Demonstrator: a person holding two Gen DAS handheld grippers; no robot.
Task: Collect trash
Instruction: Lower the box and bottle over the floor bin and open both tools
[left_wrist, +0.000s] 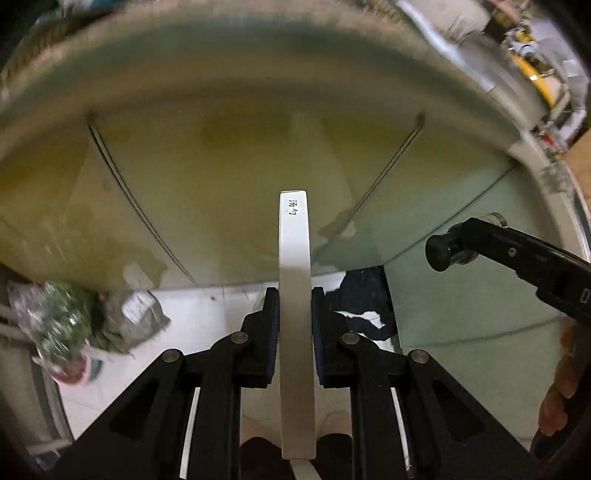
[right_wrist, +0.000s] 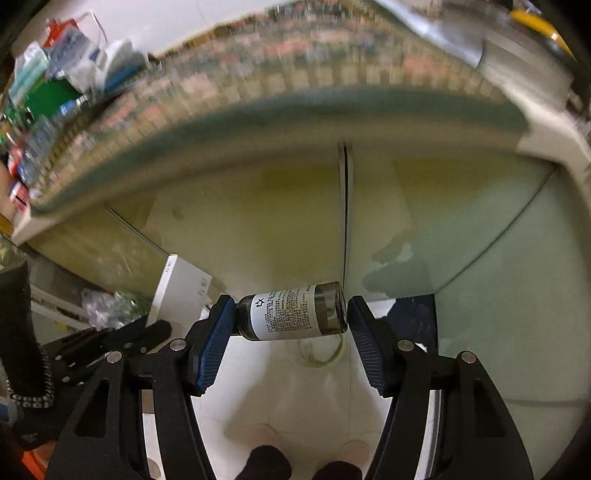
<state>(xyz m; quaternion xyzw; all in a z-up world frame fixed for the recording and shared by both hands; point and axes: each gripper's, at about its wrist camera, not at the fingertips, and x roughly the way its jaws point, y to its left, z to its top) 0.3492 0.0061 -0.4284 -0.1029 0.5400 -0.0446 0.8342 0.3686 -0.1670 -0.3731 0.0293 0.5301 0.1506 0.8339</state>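
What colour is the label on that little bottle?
White with black print, on a dark glass bottle; it shows best in the right wrist view.

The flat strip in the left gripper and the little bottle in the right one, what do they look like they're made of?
The flat strip, pinched in the left gripper, looks like brushed metal: an even silvery matte sheen, square end, small dark characters marked near the tip. The small bottle, held sideways in the right gripper, looks like dark tinted glass, glossy and see-through, with a white printed paper label.
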